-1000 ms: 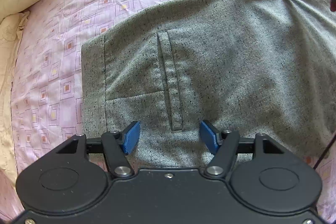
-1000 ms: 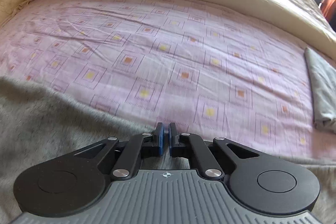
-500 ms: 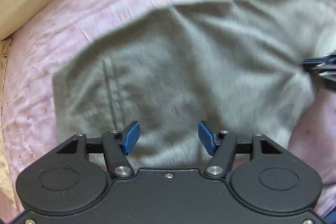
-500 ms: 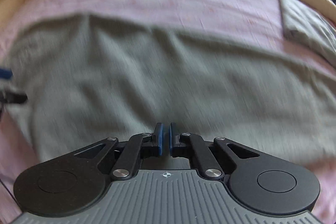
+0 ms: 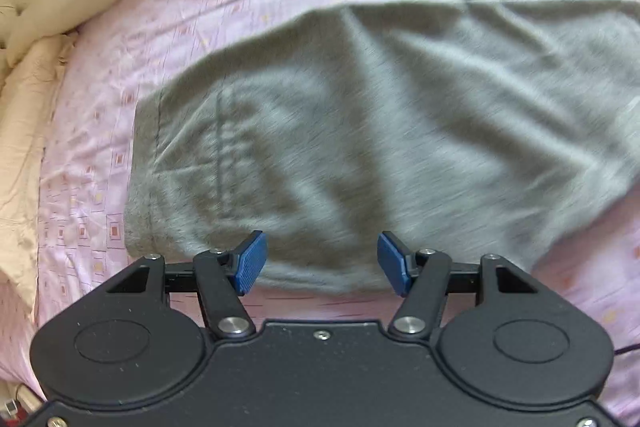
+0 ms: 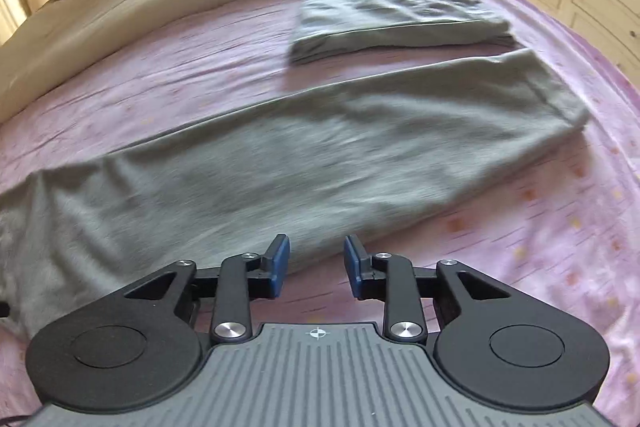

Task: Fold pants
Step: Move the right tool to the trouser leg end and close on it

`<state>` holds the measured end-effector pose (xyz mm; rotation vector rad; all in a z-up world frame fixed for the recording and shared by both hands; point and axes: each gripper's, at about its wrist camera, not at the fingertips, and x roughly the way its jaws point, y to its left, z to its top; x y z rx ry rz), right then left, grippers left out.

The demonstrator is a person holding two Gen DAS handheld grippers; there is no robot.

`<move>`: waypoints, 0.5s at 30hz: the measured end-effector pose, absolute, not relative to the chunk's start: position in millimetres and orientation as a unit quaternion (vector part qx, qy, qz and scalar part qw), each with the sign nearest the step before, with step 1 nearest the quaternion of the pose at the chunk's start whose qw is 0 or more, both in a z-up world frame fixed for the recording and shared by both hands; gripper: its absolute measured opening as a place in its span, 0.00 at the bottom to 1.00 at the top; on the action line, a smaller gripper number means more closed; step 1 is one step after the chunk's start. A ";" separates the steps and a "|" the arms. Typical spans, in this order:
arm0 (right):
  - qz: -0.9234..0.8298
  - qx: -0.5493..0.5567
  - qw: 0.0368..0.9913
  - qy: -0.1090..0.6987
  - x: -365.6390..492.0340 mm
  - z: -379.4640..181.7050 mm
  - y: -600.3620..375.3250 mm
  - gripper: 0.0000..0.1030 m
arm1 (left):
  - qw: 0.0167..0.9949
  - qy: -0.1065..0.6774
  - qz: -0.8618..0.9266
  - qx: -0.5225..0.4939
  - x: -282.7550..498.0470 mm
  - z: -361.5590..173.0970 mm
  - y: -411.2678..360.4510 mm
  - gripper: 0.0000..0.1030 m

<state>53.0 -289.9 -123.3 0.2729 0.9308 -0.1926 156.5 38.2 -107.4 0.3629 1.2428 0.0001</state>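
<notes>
Pants lie flat beyond both; left gripper spread, empty; right gripper opening, nothing between.

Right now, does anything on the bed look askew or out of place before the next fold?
Nothing is damaged or spilled. The grey pants lie lengthwise on the pink sheet, with some wrinkles near the waist end. A folded grey garment sits neatly beyond them, apart. Neither hand-held gripper holds cloth.
</notes>
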 end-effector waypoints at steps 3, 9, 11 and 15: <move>-0.102 0.117 0.881 0.447 48.7 -124.0 -332.5 0.32 | 0.801 0.575 0.014 0.166 146.4 -100.4 -1.8 0.63; -0.097 0.113 0.891 0.430 49.7 -126.2 -422.7 0.33 | 0.802 0.582 -0.005 0.138 131.4 -103.4 -89.0 0.63; -0.107 0.120 0.889 0.429 51.2 -128.4 -453.9 0.33 | 0.801 0.583 -0.013 0.137 128.4 -103.7 -121.9 0.63; -0.124 0.140 0.887 0.422 52.9 -130.9 -504.7 0.34 | 0.802 0.580 -0.029 0.144 137.5 -103.9 -177.5 0.64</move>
